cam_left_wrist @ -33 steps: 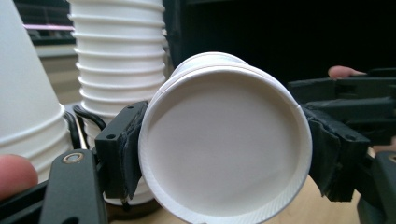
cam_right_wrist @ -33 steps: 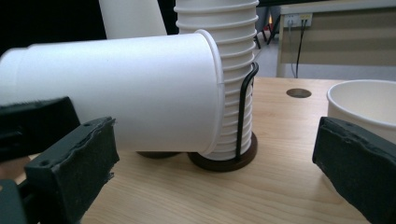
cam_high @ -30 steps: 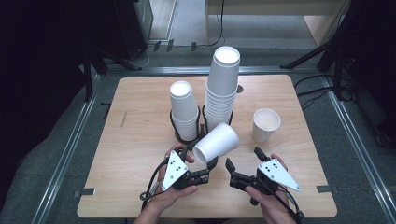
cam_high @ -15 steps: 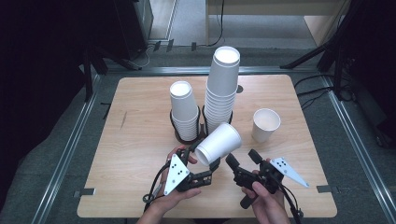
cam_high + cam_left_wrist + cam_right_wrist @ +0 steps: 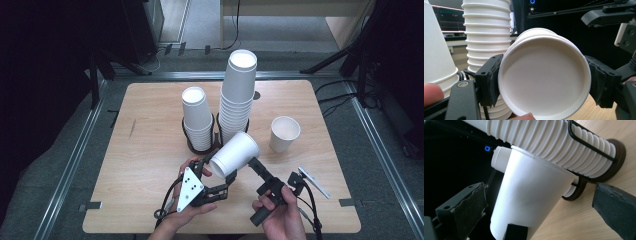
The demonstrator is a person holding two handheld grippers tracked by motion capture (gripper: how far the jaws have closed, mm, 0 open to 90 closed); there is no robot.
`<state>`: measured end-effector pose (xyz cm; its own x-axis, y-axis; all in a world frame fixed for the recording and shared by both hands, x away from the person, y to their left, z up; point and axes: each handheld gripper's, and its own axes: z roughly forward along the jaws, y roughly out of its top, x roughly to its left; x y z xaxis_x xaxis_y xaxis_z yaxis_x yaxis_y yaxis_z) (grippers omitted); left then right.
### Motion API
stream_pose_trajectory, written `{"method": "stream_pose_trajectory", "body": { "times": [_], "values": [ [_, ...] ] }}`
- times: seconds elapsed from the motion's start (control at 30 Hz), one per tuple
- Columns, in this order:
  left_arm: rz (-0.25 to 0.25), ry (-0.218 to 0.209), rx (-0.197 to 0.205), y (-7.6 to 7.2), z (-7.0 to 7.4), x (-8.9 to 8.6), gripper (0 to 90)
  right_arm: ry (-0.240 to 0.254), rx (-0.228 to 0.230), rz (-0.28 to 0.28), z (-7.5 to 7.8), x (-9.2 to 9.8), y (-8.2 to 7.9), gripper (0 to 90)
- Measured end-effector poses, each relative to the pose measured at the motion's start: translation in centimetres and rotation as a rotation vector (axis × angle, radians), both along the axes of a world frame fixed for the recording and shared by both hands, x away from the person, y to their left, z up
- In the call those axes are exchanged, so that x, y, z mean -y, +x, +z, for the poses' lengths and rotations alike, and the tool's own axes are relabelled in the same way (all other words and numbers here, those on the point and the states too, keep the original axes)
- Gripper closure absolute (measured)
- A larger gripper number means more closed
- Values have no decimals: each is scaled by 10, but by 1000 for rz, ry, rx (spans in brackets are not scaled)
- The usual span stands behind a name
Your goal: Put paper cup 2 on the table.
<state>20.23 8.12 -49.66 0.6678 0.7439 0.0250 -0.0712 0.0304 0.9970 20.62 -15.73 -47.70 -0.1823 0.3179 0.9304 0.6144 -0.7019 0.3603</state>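
Observation:
My left gripper (image 5: pixel 220 169) is shut on a white paper cup (image 5: pixel 234 154), held tilted above the table's front middle. In the left gripper view the cup's base (image 5: pixel 544 75) faces the camera, pinched between both black pads of the left gripper (image 5: pixel 544 82). My right gripper (image 5: pixel 254 165) is rolled on its side just right of the cup and stands open. In the right gripper view the cup's side wall (image 5: pixel 531 192) lies between the spread jaws of the right gripper (image 5: pixel 539 202), touching neither.
Two stacks of upside-down white cups stand in black wire holders behind: a short stack (image 5: pixel 196 117) and a tall stack (image 5: pixel 237 92). One upright cup (image 5: pixel 285 133) stands at the right. The wooden table (image 5: pixel 145 150) has bare room at left.
My right gripper has rolled onto its side and moved left, bringing its open jaws up to the held cup. The left gripper and cup have barely moved.

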Motion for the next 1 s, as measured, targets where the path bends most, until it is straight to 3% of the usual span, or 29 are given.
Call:
{"method": "stream_pose_trajectory", "body": {
  "times": [0.27,0.5,1.0],
  "values": [
    [-3,3,8,-2,0,2,236,111,-109,-13,-2,-8,6,0],
    [-7,5,16,-3,1,3,236,171,-144,-22,-1,-20,9,0],
    [-18,22,24,-6,0,6,236,224,-169,-33,1,-31,22,0]
  ]
}}
